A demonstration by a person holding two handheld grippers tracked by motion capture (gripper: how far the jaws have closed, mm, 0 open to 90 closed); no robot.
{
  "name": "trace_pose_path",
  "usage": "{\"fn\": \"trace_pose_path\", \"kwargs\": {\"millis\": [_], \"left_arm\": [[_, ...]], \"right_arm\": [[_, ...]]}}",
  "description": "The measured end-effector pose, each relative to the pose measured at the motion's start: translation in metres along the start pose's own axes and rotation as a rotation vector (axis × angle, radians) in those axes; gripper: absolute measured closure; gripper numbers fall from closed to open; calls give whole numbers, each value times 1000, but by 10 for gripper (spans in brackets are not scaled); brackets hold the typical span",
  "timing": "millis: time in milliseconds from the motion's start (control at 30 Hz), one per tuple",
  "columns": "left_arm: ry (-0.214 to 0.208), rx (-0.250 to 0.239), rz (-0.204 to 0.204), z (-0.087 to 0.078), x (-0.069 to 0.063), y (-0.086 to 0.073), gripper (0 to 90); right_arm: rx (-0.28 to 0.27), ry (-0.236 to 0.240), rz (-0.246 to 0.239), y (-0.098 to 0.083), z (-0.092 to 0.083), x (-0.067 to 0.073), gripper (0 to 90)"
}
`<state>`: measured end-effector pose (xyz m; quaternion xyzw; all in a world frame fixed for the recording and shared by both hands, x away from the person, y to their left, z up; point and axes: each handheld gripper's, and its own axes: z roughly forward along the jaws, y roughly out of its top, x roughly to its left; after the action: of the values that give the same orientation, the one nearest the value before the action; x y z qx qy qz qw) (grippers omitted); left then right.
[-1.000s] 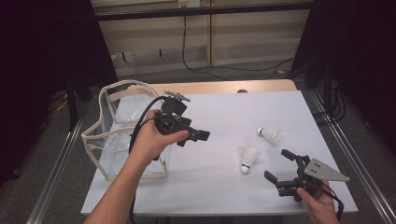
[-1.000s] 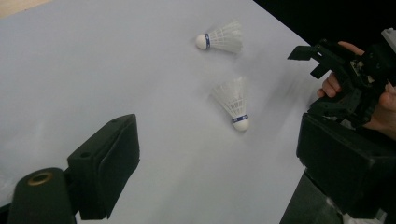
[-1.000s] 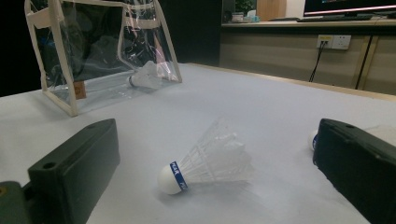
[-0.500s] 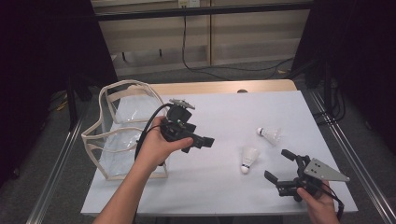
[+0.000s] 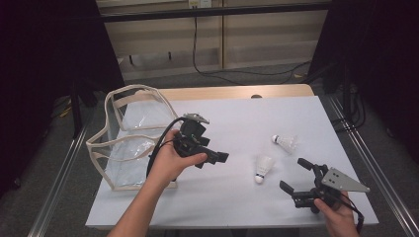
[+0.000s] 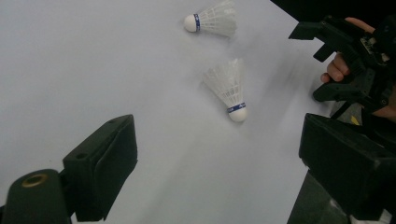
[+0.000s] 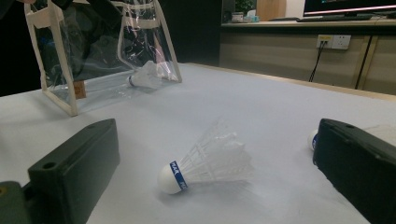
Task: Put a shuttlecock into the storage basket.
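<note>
Two white shuttlecocks lie on the white table: the nearer one (image 5: 263,168) (image 6: 229,88) (image 7: 205,161) and a farther one (image 5: 285,142) (image 6: 212,18), which my right jaw half hides in the right gripper view. My left gripper (image 5: 220,157) (image 6: 224,186) hovers left of them, pointing at them, open and empty. At the table's front right my right gripper (image 5: 295,175) (image 7: 217,186) stands open with the nearer shuttlecock just ahead of its jaws. A third shuttlecock (image 7: 144,77) lies inside the clear bag (image 5: 133,148) (image 7: 93,46).
The clear bag with beige trim stands open at the table's left side. The white tabletop (image 5: 232,118) ends in a wooden strip at the back and metal rails at both sides. A cable trails from the left gripper.
My left gripper has moved right and down, away from the bag and toward the shuttlecocks. The right gripper and both loose shuttlecocks have stayed put.
</note>
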<state>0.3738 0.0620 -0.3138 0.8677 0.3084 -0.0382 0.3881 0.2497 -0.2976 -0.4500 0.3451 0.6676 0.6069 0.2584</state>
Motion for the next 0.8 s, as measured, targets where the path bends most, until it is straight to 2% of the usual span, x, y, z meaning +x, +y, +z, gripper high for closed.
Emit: {"fn": "trace_pose_path", "kwargs": {"millis": [200,433,633,800], "left_arm": [[-2,2,3,4,1,-4,116],[15,11,9,10,2,-9,112],[9,8,-3,16,3,-12,111],[25,14,12,21,3,-14,110]], "right_arm": [[2,-2,0,0,0,0,4],[1,-2,1,0,0,0,4],[1,-3,1,0,0,0,4],[3,-4,2,0,-1,0,4]]}}
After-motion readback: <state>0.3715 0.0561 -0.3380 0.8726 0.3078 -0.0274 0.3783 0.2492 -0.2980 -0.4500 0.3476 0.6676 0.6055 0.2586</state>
